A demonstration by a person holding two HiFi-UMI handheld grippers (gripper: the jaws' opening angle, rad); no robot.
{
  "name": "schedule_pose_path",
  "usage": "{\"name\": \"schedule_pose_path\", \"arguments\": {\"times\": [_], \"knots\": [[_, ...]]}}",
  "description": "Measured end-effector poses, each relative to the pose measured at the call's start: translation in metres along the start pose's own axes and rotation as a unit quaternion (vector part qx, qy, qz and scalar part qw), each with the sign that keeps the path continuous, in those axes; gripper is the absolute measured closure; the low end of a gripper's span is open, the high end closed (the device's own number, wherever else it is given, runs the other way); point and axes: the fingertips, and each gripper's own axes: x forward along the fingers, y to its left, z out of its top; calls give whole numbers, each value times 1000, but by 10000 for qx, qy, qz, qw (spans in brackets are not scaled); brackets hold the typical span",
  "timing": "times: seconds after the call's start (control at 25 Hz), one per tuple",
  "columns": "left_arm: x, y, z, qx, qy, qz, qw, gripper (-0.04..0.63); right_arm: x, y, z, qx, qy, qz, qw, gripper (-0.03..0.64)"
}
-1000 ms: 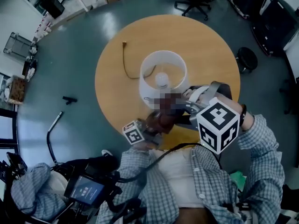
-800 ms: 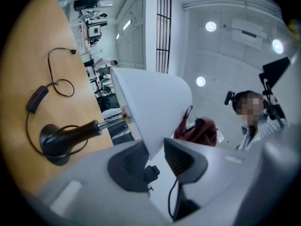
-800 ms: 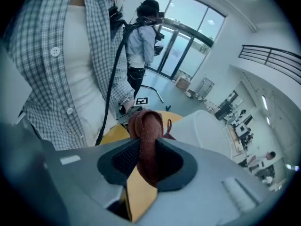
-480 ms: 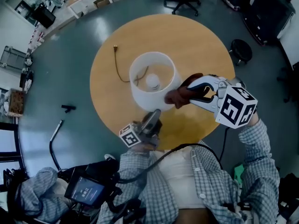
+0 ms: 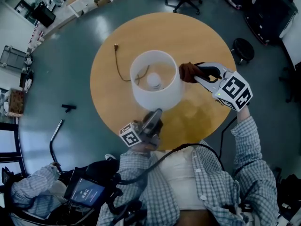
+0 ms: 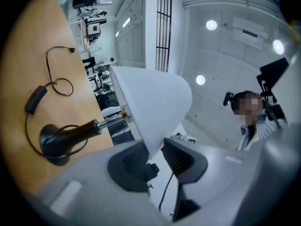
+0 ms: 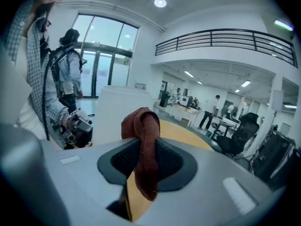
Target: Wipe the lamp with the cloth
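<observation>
Starting at the left of the round wooden surface (image 5: 202,36), we see the cord (image 5: 121,66) lying loose with its plug end on the wood. Beside it, near the middle, the lamp (image 5: 157,95) stands upright, its white shade (image 6: 150,102) open toward the head view. At the shade's near edge the left gripper (image 5: 156,113) has its fingers closed on the lower rim, which runs down between them in its own view, with the dark base (image 6: 56,142) beyond; we read this as steadying the lamp. Further right, the brown cloth (image 5: 189,72) sits just beside the right side of the shade, up near the top rim (we cannot tell whether it is touching). The right gripper (image 5: 196,73) has its fingers clamped on that cloth (image 7: 143,145), a fold bunched above them and a tail hanging below. We judge the wiping to be under way at best: both tools are placed, but nothing shows which parts are clean, so the shade's wall, the stem and the base all seem left to do.
</observation>
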Motion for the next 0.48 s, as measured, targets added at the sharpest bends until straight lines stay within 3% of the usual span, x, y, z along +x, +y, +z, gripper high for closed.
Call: {"name": "schedule_pose_path", "arguments": {"times": [0.48], "knots": [[1, -2, -2, 23, 33, 17, 10000, 492, 7, -9, -38, 1424, -544, -996, 9833, 517]]}}
